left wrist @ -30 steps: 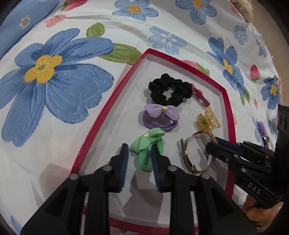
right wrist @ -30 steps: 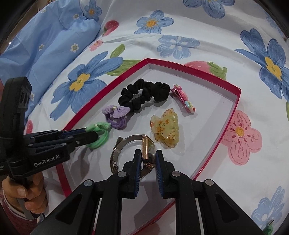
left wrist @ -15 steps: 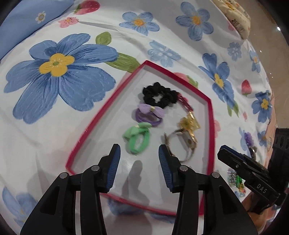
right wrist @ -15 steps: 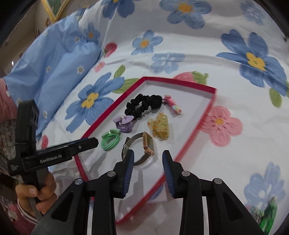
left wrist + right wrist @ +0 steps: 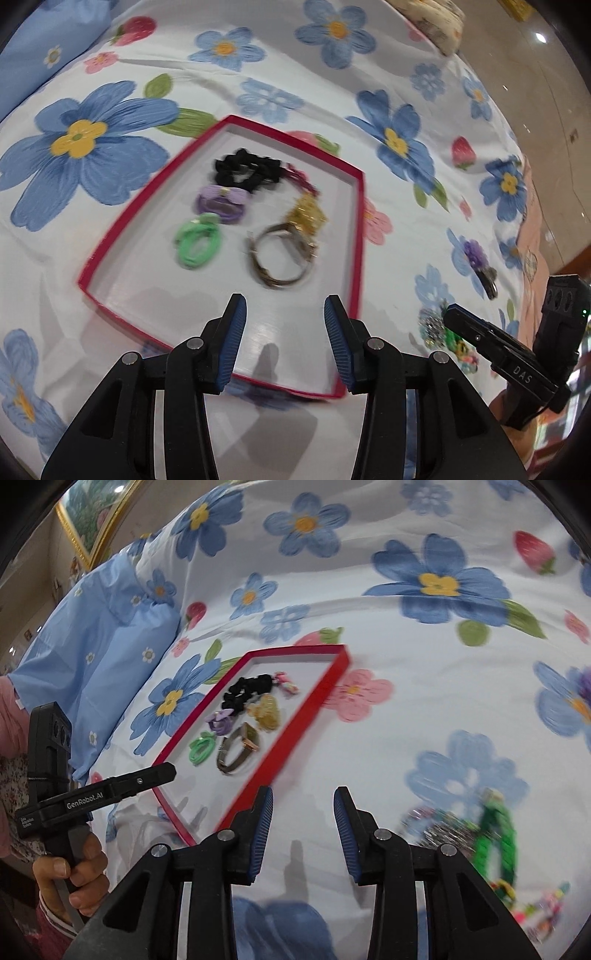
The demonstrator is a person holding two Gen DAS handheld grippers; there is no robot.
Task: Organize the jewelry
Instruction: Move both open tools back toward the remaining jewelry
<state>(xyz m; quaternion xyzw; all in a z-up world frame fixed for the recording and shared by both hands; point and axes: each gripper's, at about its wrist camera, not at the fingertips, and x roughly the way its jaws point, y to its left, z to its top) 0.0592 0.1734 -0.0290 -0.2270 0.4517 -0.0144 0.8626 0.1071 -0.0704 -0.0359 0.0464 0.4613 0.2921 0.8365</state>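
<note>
A red-rimmed tray (image 5: pixel 122 225) (image 5: pixel 295 731) lies on the flowered bedsheet. In it are a black scrunchie (image 5: pixel 243 171) (image 5: pixel 245 692), a purple bow hair tie (image 5: pixel 221 201) (image 5: pixel 220 720), a green hair tie (image 5: pixel 197 245) (image 5: pixel 201 747), a yellow claw clip (image 5: pixel 308 218) (image 5: pixel 266 710), a pink clip (image 5: pixel 286 683) and a watch (image 5: pixel 282 254) (image 5: pixel 240 749). My left gripper (image 5: pixel 284 332) is open and empty above the tray's near edge. My right gripper (image 5: pixel 303 830) is open and empty over the sheet, right of the tray.
A loose pile of jewelry with a green chain (image 5: pixel 496 838) lies on the sheet at the right, also in the left wrist view (image 5: pixel 439 330). A purple flower piece (image 5: pixel 478 258) lies further back. A blue pillow (image 5: pixel 99 657) sits at the left.
Both grippers opened, letting go of the green hair tie and the watch, and pulled back from the tray. The right gripper swung right toward the loose pile.
</note>
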